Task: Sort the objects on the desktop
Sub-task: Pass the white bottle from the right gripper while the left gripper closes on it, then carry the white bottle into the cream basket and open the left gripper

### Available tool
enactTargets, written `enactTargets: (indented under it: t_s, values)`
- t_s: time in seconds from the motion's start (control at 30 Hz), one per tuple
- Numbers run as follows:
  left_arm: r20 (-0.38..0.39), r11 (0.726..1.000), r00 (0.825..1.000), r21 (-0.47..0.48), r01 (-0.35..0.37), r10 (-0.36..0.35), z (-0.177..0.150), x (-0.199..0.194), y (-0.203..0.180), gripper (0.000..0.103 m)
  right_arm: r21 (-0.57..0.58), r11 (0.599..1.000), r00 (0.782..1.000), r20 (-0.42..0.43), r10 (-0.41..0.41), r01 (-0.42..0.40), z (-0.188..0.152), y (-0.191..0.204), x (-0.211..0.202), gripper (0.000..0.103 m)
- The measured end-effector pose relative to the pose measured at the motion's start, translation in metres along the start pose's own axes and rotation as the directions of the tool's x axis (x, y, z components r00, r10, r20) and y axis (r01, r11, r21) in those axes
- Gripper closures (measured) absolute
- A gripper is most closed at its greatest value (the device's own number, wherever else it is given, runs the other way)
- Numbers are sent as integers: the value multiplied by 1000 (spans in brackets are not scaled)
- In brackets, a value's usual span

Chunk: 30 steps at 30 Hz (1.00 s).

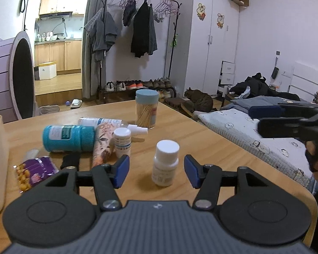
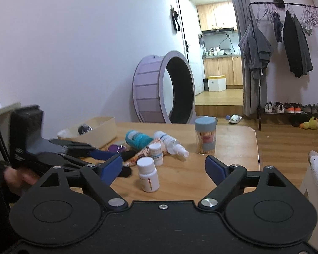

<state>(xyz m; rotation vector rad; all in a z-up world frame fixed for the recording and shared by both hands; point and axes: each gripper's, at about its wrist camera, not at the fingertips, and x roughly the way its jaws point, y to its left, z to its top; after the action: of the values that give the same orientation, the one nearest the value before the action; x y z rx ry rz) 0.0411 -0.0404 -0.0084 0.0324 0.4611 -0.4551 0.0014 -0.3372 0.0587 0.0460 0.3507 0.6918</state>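
Between the spread blue pads of the left gripper (image 1: 156,171) stands a small white pill bottle (image 1: 165,166), upright, capped, untouched; the right gripper (image 2: 163,170) hovers wide open just right of it.

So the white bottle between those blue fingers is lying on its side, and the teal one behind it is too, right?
Not quite. The white bottle stands upright on the table, between the open left gripper fingers; the left wrist view shows it. The teal bottle is indeed lying on its side.
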Motion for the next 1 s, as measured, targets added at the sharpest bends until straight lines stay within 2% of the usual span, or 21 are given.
enactTargets:
  t_s: [0.13,0.17,0.23,0.5,0.63,0.8,1.0]
  values:
    - [-5,1000,1000,20,1,-1,4,16,-5,50,7,1000,1000,19,11,-11,-1,-1,-4,14]
    - [-8,1000,1000,19,10,-10,4,19,-5,53,7,1000,1000,20,15,-15,-1,-1,-3,14]
    - [-17,999,1000,19,25,-25,3,24,-5,74,4,1000,1000,21,22,-22,-1,0,-2,13]
    - [48,1000,999,8,-8,8,7,6,3,76,16,999,999,42,31,-32,-1,5,0,13]
    - [118,998,991,-19,-63,65,17,-27,20,76,27,998,996,60,58,-60,0,14,7,13]
    - [191,983,965,-75,-167,178,27,-77,56,76,20,994,992,69,105,-107,0,32,19,11]
    - [194,946,929,-147,-290,315,25,-119,105,76,10,988,987,45,151,-152,-2,48,32,11]
